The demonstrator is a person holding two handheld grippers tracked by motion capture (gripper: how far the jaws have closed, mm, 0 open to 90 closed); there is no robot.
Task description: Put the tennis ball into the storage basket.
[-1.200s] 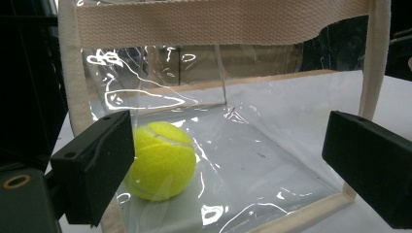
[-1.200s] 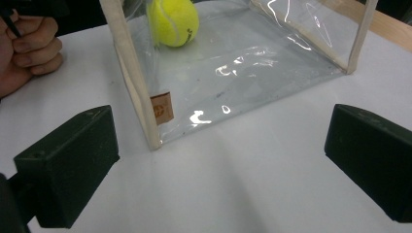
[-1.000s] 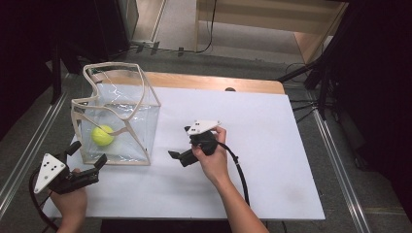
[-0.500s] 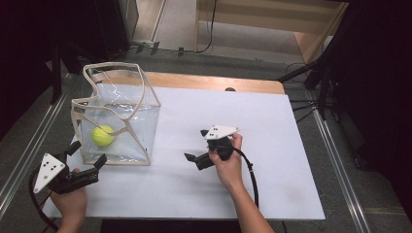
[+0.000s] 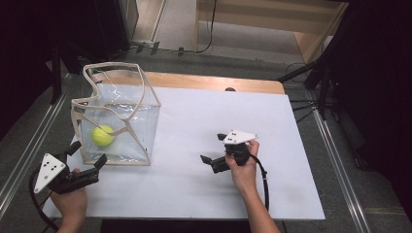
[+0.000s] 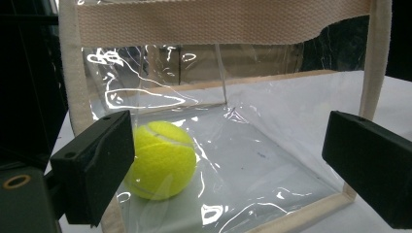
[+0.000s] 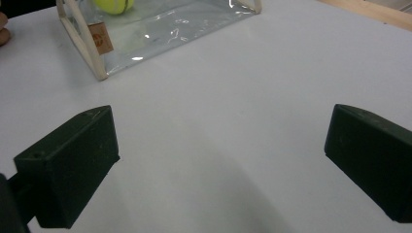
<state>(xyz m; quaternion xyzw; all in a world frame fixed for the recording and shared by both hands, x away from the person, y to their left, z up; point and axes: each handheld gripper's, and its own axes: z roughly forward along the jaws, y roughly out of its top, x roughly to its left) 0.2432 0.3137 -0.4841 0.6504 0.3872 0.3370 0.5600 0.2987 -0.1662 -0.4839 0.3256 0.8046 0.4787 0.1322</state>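
A clear plastic bag (image 5: 145, 104) with beige webbing trim stands upright at the left of the white table (image 5: 184, 194). A yellow tennis ball (image 5: 102, 135) rests on its floor. My left gripper (image 5: 89, 153) sits at the near-left corner, open, with its jaws aimed at the bag's near side. In the left gripper view the ball (image 6: 163, 160) lies behind the plastic, just past the left jaw, and the webbing rim (image 6: 218, 22) runs across the top. My right gripper (image 5: 212, 147) hovers open over bare table at centre right, pointing left; nothing lies between its jaws (image 7: 221, 160).
A wooden strip (image 5: 204, 81) borders the table's far edge, with a small dark knob (image 5: 230, 89) on it. Metal rails (image 5: 335, 160) run along both sides. In the right gripper view the bag (image 7: 165, 29) carries a small brown label (image 7: 101, 39).
My right gripper has moved right and toward the near edge, away from the bag, still open. The left gripper, bag and ball have stayed put.
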